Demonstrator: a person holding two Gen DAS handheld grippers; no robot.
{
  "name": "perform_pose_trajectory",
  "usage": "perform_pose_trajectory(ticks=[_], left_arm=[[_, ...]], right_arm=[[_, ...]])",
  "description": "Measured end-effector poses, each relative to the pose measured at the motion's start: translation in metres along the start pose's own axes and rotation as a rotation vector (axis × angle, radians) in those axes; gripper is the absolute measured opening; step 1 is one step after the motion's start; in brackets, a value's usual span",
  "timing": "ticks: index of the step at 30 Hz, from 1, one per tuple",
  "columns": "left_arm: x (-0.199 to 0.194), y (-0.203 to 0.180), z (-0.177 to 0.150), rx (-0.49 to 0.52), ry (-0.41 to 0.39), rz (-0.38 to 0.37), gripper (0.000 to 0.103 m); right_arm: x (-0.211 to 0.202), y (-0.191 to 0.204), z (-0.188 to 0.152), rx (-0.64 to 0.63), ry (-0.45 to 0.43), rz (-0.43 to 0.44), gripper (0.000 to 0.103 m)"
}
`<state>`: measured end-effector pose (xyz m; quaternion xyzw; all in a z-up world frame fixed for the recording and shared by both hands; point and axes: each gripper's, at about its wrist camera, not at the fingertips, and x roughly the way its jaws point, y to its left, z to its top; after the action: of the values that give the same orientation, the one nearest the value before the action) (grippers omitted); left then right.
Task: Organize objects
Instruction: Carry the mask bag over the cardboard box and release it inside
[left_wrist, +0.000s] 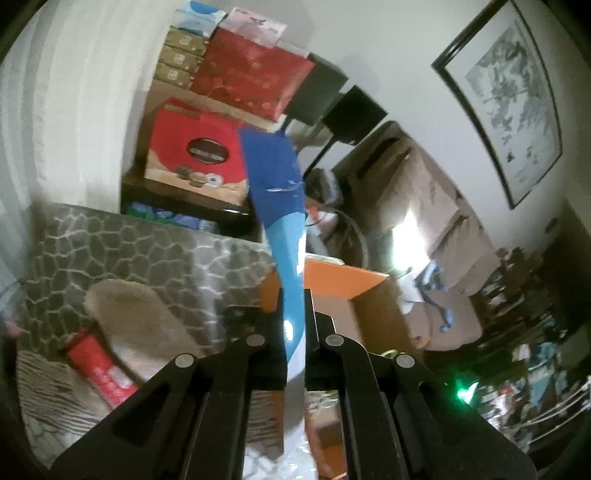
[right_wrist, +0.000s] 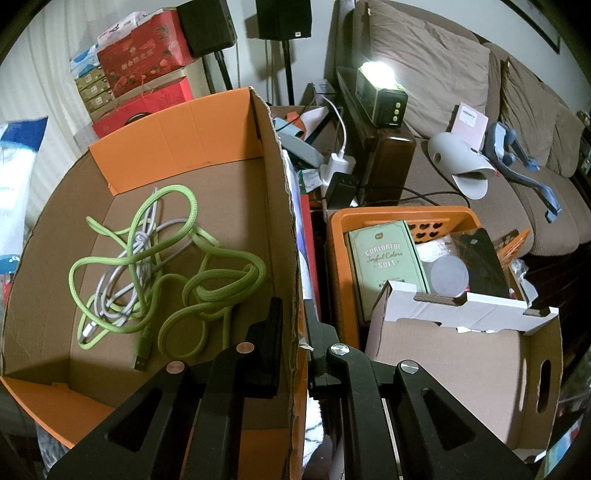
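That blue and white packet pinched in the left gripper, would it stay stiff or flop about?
The blue packet likely flops: it curves above the left gripper. It seems light, since a thin pinch holds it. Its glossy surface may be slippery.

White walls seen; black-framed ink painting (left_wrist: 513, 107) hung above brown cushioned sofa (right_wrist: 480, 92); small lit lamp (right_wrist: 376, 72) placed beside it.

The left gripper (left_wrist: 295, 314) is raised and tilted gently downward, its jaws clamped on a blue packet (left_wrist: 280, 192). The right gripper (right_wrist: 295, 317) points steeply down, jaws pinched on a cardboard box wall (right_wrist: 284, 221).
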<state>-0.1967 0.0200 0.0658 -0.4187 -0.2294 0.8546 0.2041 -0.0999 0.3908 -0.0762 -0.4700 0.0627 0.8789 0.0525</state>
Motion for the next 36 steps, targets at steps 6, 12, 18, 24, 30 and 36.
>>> perform_pose_trajectory(ticks=[6, 12, 18, 24, 30, 36], left_arm=[[0.009, -0.025, 0.001, -0.003, -0.005, -0.083, 0.004], [0.012, -0.045, 0.0, 0.01, -0.018, -0.105, 0.004], [0.01, -0.063, 0.0, 0.032, -0.037, -0.119, 0.004], [0.022, -0.079, -0.004, 0.05, -0.022, -0.128, 0.003], [0.059, -0.082, -0.018, 0.021, 0.041, -0.141, 0.003], [0.105, -0.071, -0.035, -0.082, 0.127, -0.178, 0.003]], right_arm=[[0.0, 0.0, 0.0, 0.0, 0.0, -0.001, 0.009], [0.0, 0.0, 0.0, 0.0, 0.0, 0.0, 0.009], [0.0, 0.0, 0.0, 0.0, 0.0, 0.0, 0.009], [0.0, 0.0, 0.0, 0.0, 0.0, 0.0, 0.009], [0.0, 0.001, 0.0, -0.002, 0.001, -0.001, 0.009], [0.0, 0.001, 0.0, -0.002, 0.001, 0.0, 0.009]])
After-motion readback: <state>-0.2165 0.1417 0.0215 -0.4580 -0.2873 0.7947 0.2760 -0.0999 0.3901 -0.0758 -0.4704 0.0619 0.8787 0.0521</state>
